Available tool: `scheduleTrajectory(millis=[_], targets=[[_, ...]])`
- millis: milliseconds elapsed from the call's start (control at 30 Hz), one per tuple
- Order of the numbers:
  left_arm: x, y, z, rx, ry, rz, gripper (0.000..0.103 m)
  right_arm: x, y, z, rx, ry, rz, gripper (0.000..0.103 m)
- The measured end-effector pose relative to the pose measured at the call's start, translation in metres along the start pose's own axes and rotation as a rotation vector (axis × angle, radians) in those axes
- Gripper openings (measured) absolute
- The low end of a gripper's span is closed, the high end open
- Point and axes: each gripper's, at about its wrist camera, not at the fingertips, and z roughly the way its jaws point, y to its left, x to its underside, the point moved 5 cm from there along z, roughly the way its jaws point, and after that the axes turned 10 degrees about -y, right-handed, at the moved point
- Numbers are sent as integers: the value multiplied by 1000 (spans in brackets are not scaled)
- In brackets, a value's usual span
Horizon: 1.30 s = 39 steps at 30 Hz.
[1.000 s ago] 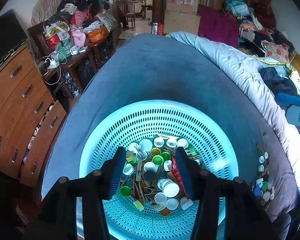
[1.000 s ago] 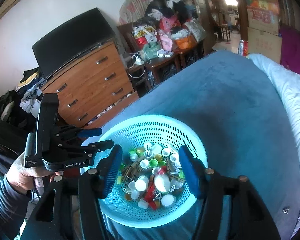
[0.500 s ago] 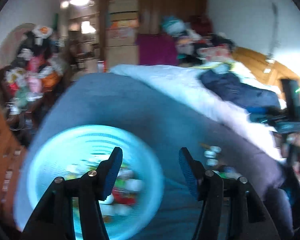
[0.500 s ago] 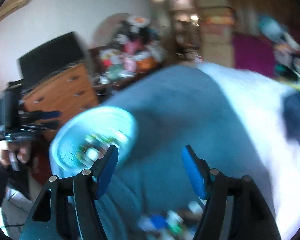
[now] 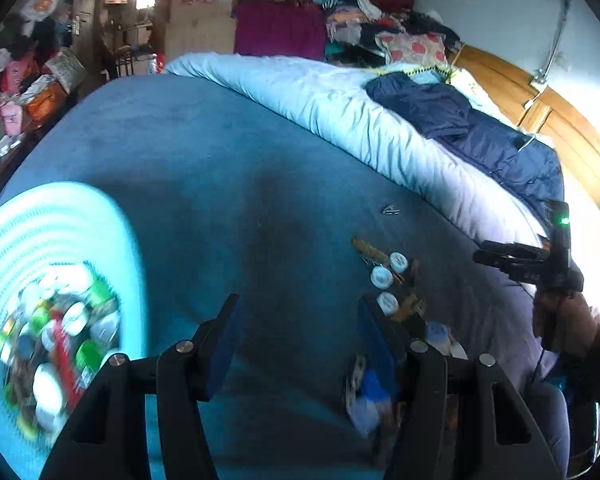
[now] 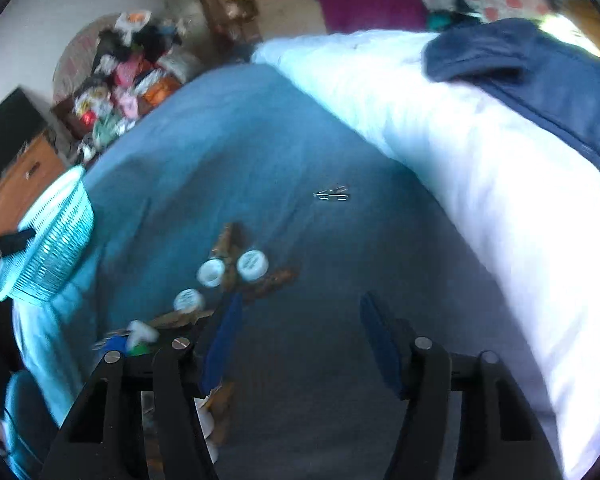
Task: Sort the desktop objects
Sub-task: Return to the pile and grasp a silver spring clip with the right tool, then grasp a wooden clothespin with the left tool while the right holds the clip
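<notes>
Cluttered bedroom, and the work surface is a bed under a blue blanket (image 5: 204,168). The turquoise basket (image 5: 40,232) already holds a heap of caps and clips. Loose white bottle caps (image 6: 252,264) and wooden clothespins (image 6: 274,280) lie scattered on the blanket near the right tool (image 6: 300,320). Both it and the left tool (image 5: 298,322) are spread wide, holding nothing. The caps look light, hard and slippery on soft fabric, so pinching across the rim seems safest.
</notes>
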Motion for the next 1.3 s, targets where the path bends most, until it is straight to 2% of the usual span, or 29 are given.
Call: scheduleTrajectory(millis=[100,267,433,533,633,700,733,800,867,967,1033,1100,1167,1233,1300], targets=[[-10,-3,41,14,54,20,60,-17,-11,46,0,34,-142,60],[-15,-5,101,24,168,62,60,-52,-16,111,-5,110,-459,59],[-16,-11,130,63,212,82,60,-55,-17,156,-64,201,-595,59],[-16,-21,144,129,265,141,60,-46,-14,169,-116,243,-637,59],[-26,-36,162,143,296,290,60,-50,-23,170,-138,261,-560,56],[-34,-46,170,157,291,368,60,-48,-26,164,-127,261,-520,31],[-39,-53,174,161,284,433,60,-47,-26,159,-114,256,-505,28],[-46,-67,183,186,268,563,60,-44,-28,139,-126,210,-398,27],[-51,-80,194,207,255,651,60,-42,-34,112,-143,132,-237,27],[-62,-97,208,280,200,595,60,-31,-46,75,-195,41,-23,27],[-59,-108,221,331,208,523,60,-20,-53,60,-181,26,21,27],[-39,-115,237,303,263,529,59,-11,-60,50,-185,25,63,27],[-13,-106,241,219,357,576,52,-4,-61,40,-177,25,73,27],[-7,-82,217,114,345,577,52,0,-62,20,-179,-7,103,27],[-6,-37,175,-18,325,459,52,1,-60,-3,-196,-55,138,27]])
